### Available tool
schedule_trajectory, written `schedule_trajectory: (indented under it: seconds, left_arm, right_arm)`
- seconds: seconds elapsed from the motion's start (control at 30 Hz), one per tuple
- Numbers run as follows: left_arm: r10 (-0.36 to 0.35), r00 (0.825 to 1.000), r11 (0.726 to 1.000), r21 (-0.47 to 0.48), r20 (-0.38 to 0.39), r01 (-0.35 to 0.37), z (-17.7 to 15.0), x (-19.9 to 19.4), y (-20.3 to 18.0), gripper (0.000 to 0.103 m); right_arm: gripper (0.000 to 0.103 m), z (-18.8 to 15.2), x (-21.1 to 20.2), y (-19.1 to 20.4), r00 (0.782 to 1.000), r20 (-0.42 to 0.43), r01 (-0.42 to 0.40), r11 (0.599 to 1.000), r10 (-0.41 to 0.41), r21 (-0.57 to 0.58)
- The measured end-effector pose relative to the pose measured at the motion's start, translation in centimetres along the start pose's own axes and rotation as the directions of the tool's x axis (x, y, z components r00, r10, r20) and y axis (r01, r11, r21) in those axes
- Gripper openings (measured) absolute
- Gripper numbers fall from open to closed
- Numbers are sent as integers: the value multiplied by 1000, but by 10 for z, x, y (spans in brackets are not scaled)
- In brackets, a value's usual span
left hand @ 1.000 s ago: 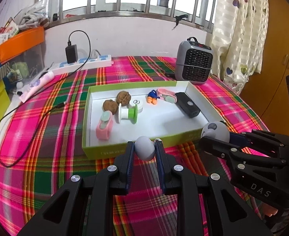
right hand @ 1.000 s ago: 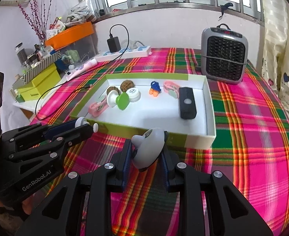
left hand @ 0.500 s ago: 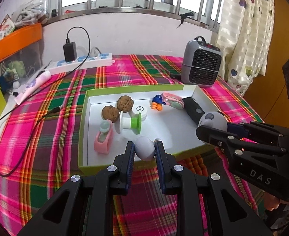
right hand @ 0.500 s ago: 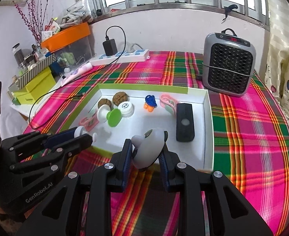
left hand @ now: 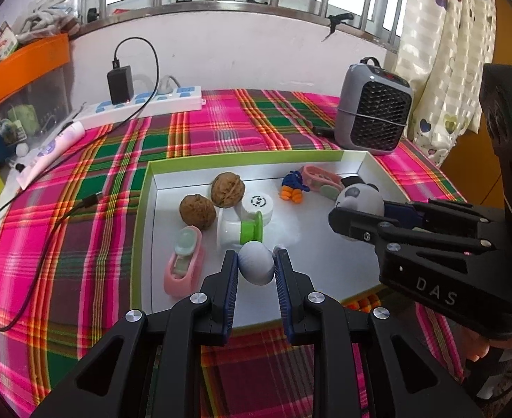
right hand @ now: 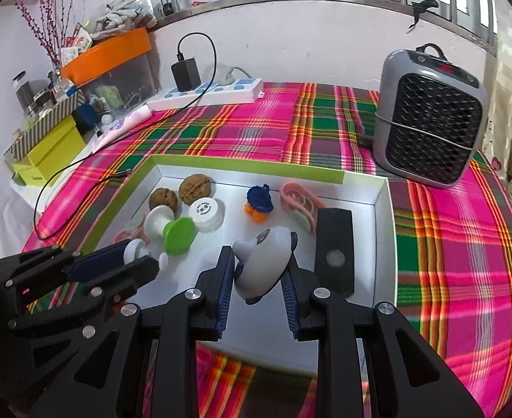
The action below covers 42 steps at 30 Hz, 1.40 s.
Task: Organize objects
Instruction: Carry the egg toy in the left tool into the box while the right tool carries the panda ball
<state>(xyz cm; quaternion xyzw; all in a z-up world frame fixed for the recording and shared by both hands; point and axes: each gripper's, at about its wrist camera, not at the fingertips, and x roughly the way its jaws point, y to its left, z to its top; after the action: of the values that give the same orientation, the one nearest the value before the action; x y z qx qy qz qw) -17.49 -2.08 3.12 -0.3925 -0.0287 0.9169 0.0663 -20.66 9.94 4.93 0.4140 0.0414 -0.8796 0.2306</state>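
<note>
My left gripper (left hand: pixel 256 261) is shut on a small grey egg-shaped toy (left hand: pixel 256 267) and holds it over the front of the white tray with green walls (left hand: pixel 144 209). My right gripper (right hand: pixel 257 264) is shut on a grey-white panda-faced toy (right hand: pixel 262 264), over the tray's middle (right hand: pixel 381 209); that toy also shows in the left wrist view (left hand: pixel 358 202). In the tray lie two walnuts (left hand: pixel 228 190), a white cap (left hand: pixel 257 203), a white-and-green spool (left hand: pixel 242 233), pink holders (left hand: pixel 182 268), a blue-orange figure (left hand: pixel 292 188) and a black block (right hand: pixel 334 250).
A grey fan heater (right hand: pixel 430 118) stands behind the tray at the right. A white power strip with a charger (left hand: pixel 144 101) and a cable (left hand: pixel 46 230) lie at the back left. Boxes and clutter (right hand: pixel 46 139) stand on a side shelf to the left.
Both grippers have moved forward from the tray's near wall to over its inside, each still holding its toy.
</note>
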Motion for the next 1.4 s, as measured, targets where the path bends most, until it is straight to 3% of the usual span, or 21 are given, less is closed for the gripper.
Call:
schedule_trajectory:
  seconds: [0.73,1.4]
  left_arm:
    - [13,999,1000,-11,-36,-13,3,21,6,20]
    - [8,999,1000,-17,-37,-9,3,21,6,20]
  right_arm:
    - [28,11,32,-4,998,-56,-6,1000,4,-24]
    - [28,12,35,-3,999,-42,3,999,-4,-33]
